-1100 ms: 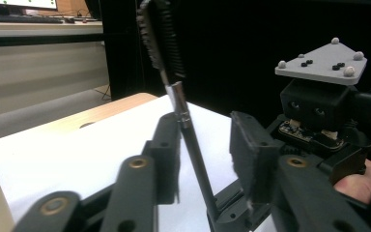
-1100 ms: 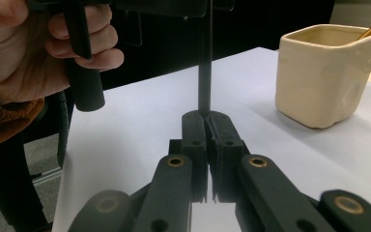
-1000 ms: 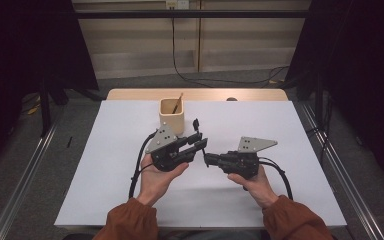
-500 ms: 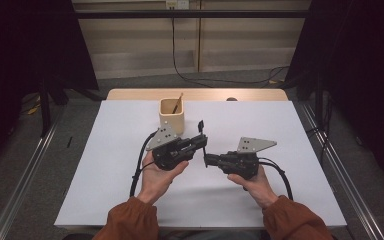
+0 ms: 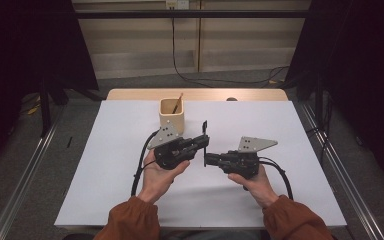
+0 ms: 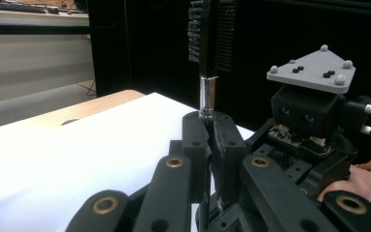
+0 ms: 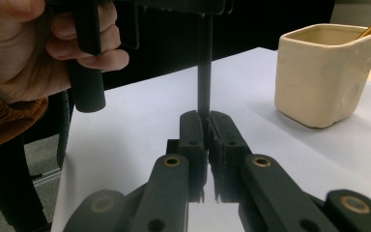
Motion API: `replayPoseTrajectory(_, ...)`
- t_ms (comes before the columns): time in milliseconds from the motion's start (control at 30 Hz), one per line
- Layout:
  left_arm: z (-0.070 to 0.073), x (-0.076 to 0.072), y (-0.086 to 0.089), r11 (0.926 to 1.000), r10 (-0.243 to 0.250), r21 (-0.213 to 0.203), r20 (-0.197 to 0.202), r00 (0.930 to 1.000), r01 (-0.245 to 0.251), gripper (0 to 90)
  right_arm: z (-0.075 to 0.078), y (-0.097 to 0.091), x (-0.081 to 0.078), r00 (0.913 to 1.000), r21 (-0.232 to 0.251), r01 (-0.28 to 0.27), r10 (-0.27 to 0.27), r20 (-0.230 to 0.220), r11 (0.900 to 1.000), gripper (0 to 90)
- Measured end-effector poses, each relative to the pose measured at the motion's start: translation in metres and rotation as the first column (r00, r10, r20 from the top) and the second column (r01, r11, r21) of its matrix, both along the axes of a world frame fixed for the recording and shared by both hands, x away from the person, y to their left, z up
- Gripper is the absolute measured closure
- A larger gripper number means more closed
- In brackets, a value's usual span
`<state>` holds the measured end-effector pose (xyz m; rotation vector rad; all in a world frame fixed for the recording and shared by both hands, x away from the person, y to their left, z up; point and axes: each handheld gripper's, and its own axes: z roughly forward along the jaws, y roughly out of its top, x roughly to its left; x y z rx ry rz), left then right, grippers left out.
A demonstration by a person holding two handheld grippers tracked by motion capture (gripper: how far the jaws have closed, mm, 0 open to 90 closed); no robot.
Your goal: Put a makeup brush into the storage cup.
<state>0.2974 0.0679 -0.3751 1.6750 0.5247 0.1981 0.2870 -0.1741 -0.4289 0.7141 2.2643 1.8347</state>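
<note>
– White sheet [image 5: 105, 165] over most of the table, with a strip of bare wood [image 5: 130, 94] along the far edge. Grey floor around it, dark curtains at both sides. What sits on the sheet?

– One cream cup [image 5: 171, 117] with rounded corners, toward the far side and a little left of centre. A thin wooden stick [image 5: 178, 102] leans inside it, its tip above the rim.

– And the person?

– Both forearms, in rust-coloured sleeves, come in from the near edge. The left hand [image 5: 157, 172] holds the left gripper [image 5: 205, 143], which is aimed to the right. The right hand [image 5: 252, 182] holds the right gripper [image 5: 207, 159], which is aimed to the left. Their tips meet near the middle of the sheet, just in front of the cup.

– Is anything between them?

– A slim black brush [image 5: 205, 131]. In the left gripper view its jaws are pressed together just under a metal collar [image 6: 206, 96], and the dark bristled head [image 6: 210, 29] rises above that. In the right gripper view that gripper's jaws are also clamped tight, around the thin black handle.

– So both grippers grip the same brush?

– Yes, at two places along its length. From above, it stands off the sheet, near the cup but apart from it.

– Anything else on the grippers?

– Each carries a grey plate, [image 5: 166, 134] on the left one. A black cable [image 5: 139, 167] loops from the left gripper down past that wrist.
</note>
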Motion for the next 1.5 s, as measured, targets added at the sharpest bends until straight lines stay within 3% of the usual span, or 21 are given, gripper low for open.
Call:
replayPoseTrajectory(367, 0.0007, -0.0008, -0.0016, 0.9999, -0.01, 0.008, 0.008, 0.9999, 0.01, 85.8, 0.0001, 0.0003, 0.0002, 1.0, 0.012, -0.002, 0.002, -0.004, 0.9999, 74.8)
replayPoseTrajectory(533, 0.0014, -0.0009, -0.0007, 1.0, -0.007, 0.004, 0.01, 0.9999, 0.007, 85.8, 0.0009, -0.0011, 0.0007, 0.9999, 0.018, 0.004, -0.004, -0.014, 0.9998, 63.0)
replayPoseTrajectory(600, 0.0013, -0.0011, -0.0009, 0.9999, -0.007, 0.009, 0.012, 0.9999, 0.007, 85.8, 0.0012, -0.001, 0.0006, 0.9998, 0.021, 0.009, -0.008, -0.017, 0.9997, 53.3)
replayPoseTrajectory(833, 0.0021, -0.0013, -0.0004, 0.9999, -0.004, 0.013, 0.014, 0.9999, 0.003, 85.8, 0.0023, -0.0012, 0.0005, 0.9995, 0.024, 0.028, -0.028, -0.011, 0.9993, 32.4)
replayPoseTrajectory(1133, 0.005, -0.0005, 0.0028, 0.9997, -0.003, 0.023, 0.024, 0.9997, 0.002, 85.8, 0.003, -0.0007, 0.0017, 0.9989, 0.035, 0.043, -0.042, -0.022, 0.9985, 14.0)
replayPoseTrajectory(1400, 0.0061, 0.0004, 0.0057, 0.9997, 0.004, 0.023, 0.023, 0.9997, -0.005, 85.8, 0.0047, -0.0038, 0.0024, 0.9966, 0.042, 0.079, -0.078, -0.026, 0.996, 2.7)
replayPoseTrajectory(1500, 0.0065, 0.0005, 0.0064, 0.9996, 0.005, 0.027, 0.024, 0.9997, -0.005, 85.8, 0.0051, -0.0054, 0.0025, 0.9957, 0.043, 0.089, -0.088, -0.031, 0.9951, 2.2)
